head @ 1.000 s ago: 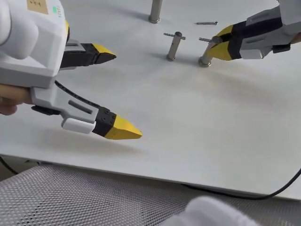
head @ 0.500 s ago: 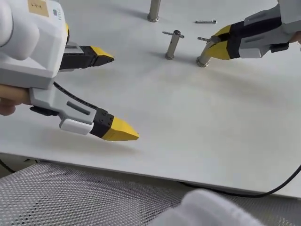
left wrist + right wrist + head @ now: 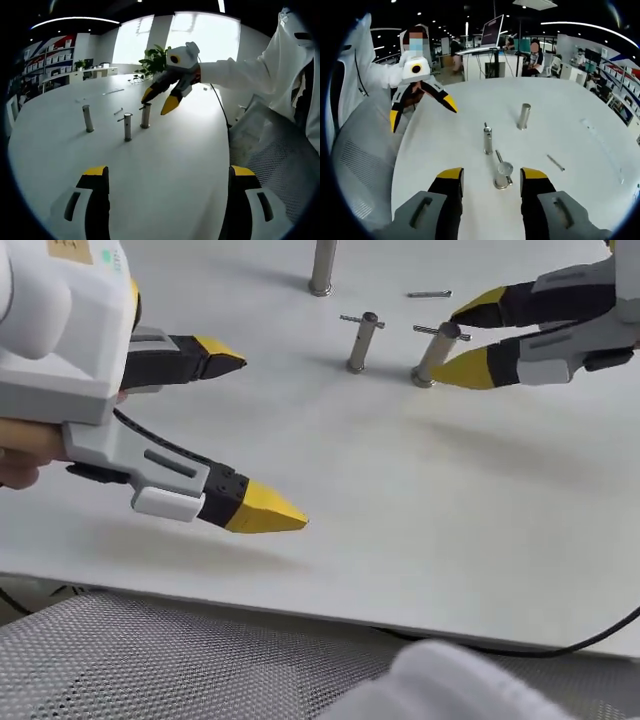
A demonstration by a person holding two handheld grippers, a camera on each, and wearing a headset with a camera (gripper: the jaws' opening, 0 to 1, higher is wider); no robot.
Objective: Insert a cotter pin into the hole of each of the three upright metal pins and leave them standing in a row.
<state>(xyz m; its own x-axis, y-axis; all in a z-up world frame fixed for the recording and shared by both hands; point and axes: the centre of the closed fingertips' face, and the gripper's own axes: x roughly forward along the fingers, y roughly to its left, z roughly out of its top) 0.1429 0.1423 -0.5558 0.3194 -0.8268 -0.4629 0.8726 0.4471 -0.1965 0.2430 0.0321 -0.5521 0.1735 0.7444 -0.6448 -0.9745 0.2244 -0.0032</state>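
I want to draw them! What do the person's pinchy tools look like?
The left gripper and right gripper have white bodies, black jaws and pointy yellow tips. The left one carries a thin black cable and a tan sticker. The sleeve is white.

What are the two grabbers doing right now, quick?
Left gripper: open, holding nothing.
Right gripper: open, a metal pin between its jaws, not gripped.
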